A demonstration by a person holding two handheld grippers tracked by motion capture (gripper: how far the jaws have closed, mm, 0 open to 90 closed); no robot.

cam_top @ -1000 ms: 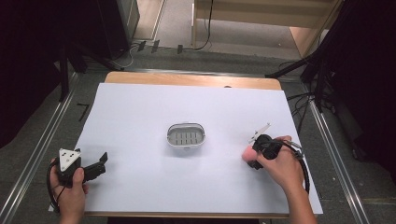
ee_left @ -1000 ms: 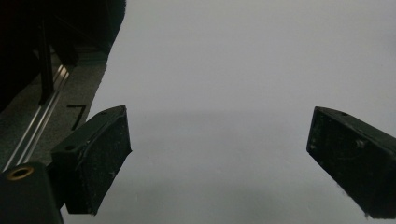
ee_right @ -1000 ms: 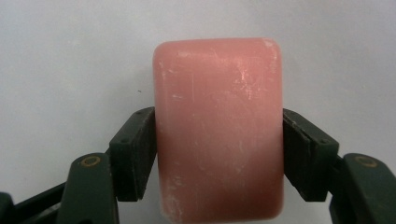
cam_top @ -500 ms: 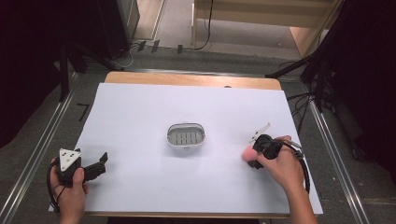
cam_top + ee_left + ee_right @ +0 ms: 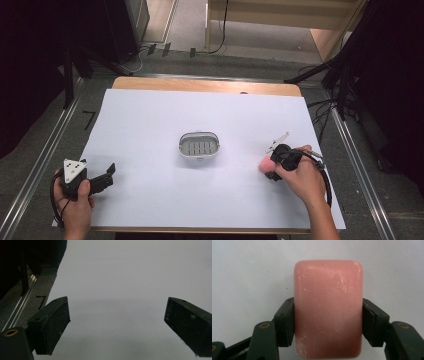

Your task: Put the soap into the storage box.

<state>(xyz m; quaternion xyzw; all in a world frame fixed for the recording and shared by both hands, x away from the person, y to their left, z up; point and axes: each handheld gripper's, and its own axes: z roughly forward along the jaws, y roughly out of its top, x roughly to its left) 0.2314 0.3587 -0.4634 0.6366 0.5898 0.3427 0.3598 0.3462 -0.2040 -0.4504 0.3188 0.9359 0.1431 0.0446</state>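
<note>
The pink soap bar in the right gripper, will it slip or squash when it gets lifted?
The pink soap bar looks stiff: its sides stay straight where the right gripper clamps it. Its smooth, rounded faces could slip. Scuff marks suggest it mars easily.

White sheet (image 5: 150, 125) over a wooden table (image 5: 205, 85) — cables (image 5: 220, 30) on the floor beyond.

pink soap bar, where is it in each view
High view: the pink soap bar sits right of centre, at the tip of the right gripper, right of the soap dish.
Left gripper view: not in it.
Right gripper view: centre, clamped between the fingers.
Shared landmark: the white table sheet beneath.
</note>
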